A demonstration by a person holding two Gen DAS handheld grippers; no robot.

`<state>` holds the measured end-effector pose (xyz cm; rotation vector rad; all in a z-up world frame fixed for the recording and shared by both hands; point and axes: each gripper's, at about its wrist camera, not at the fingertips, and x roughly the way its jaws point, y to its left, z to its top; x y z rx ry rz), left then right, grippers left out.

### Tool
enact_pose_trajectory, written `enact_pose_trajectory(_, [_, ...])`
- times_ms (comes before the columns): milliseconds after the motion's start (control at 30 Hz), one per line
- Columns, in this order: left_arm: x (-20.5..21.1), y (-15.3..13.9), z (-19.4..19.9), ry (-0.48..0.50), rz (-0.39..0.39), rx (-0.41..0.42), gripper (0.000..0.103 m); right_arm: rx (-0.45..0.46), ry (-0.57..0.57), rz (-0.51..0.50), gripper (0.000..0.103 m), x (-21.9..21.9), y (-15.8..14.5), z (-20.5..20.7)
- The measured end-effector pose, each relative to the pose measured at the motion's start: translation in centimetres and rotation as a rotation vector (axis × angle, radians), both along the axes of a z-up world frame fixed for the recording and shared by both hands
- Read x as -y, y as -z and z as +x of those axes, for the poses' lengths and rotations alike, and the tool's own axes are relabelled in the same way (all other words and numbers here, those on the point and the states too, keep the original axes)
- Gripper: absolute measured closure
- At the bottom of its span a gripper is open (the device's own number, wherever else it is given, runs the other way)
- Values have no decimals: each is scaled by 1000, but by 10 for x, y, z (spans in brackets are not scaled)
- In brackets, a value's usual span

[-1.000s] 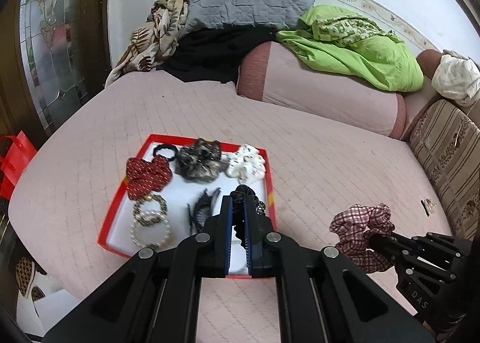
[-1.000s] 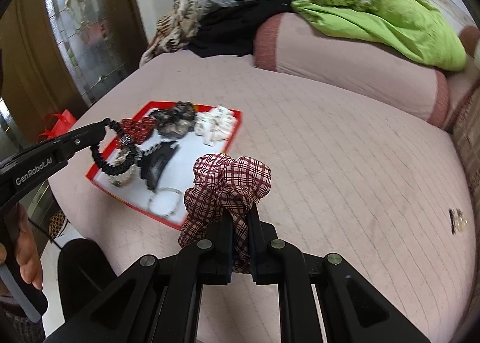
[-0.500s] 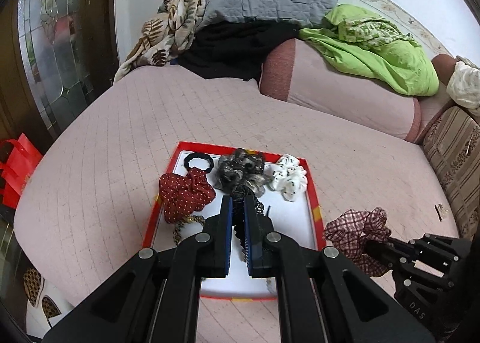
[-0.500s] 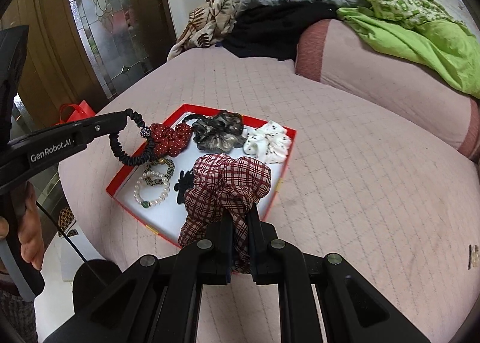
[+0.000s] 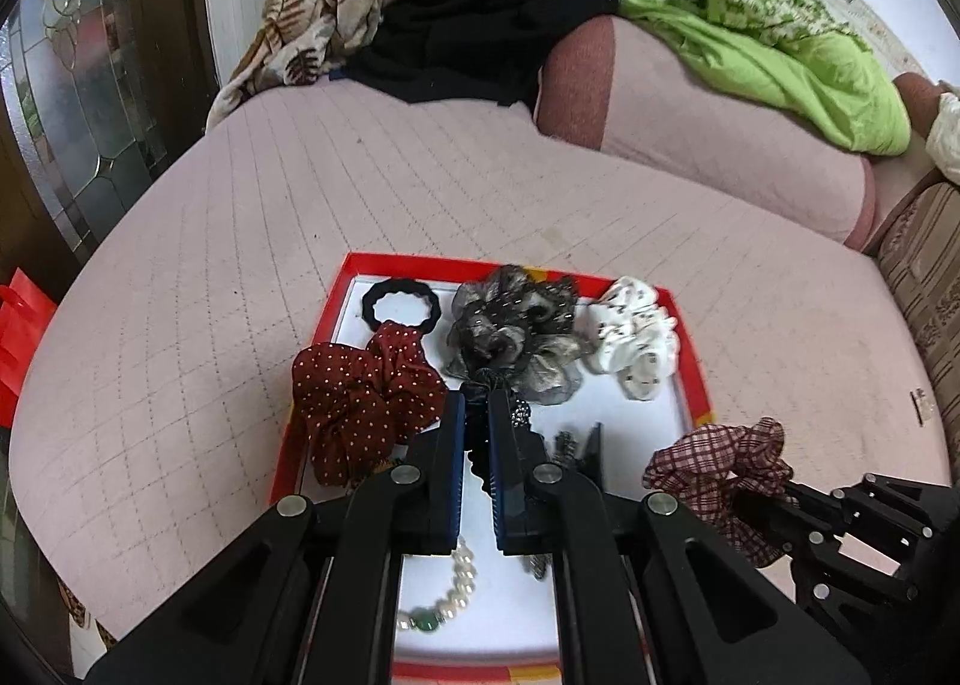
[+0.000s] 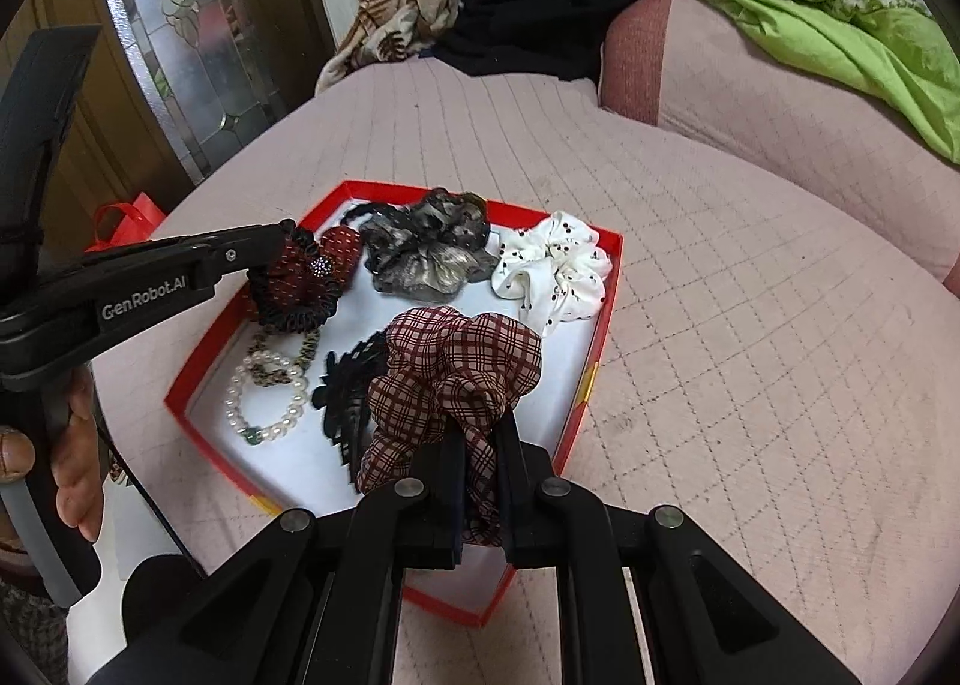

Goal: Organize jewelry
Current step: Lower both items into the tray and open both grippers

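A red tray (image 5: 699, 361) (image 6: 600, 349) lies on the pink quilted bed. It holds a red dotted scrunchie (image 5: 360, 391), a black hair tie (image 5: 399, 308), a grey scrunchie (image 5: 510, 334) (image 6: 429, 250), a white dotted scrunchie (image 5: 636, 346) (image 6: 555, 271), a pearl bracelet (image 6: 267, 406) and a black claw clip (image 6: 345, 391). My left gripper (image 5: 475, 409) (image 6: 288, 241) is shut on a black beaded hair tie (image 6: 294, 289), held over the tray's left side. My right gripper (image 6: 480, 433) (image 5: 756, 496) is shut on a plaid scrunchie (image 6: 456, 367) (image 5: 714, 466) over the tray's right part.
A pink bolster (image 5: 690, 127), a green blanket (image 5: 780, 43), dark clothes (image 5: 468, 49) and a patterned cloth (image 5: 324, 1) lie at the back. A glass-panelled door (image 6: 180, 25) and a red bag (image 6: 123, 214) stand left. A striped cushion (image 5: 924, 277) is right.
Both grippers have moved left and forward over the tray with their scrunchie and hair tie still held. The tray now looks closer in both views.
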<state>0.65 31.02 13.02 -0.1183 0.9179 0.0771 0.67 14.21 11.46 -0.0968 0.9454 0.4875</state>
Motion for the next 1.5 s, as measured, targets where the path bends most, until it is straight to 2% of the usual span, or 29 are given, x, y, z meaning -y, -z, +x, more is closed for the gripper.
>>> enact_pose_trajectory(267, [-13,29,22,-24,7,-50,96,-45,12,-7,93,-5,21,17])
enact_pose_trajectory(933, [-20,79,42,-32,50,-122,96,-83,30,-69,93,-10,54,31])
enact_pose_trajectory(1400, [-17,85,48,-34,57,-128,95,-75,32,-85,93,-13,61,32])
enact_pose_trajectory(1500, [-17,83,48,-39,51,-125,89,-72,34,-82,88,-12,60,32])
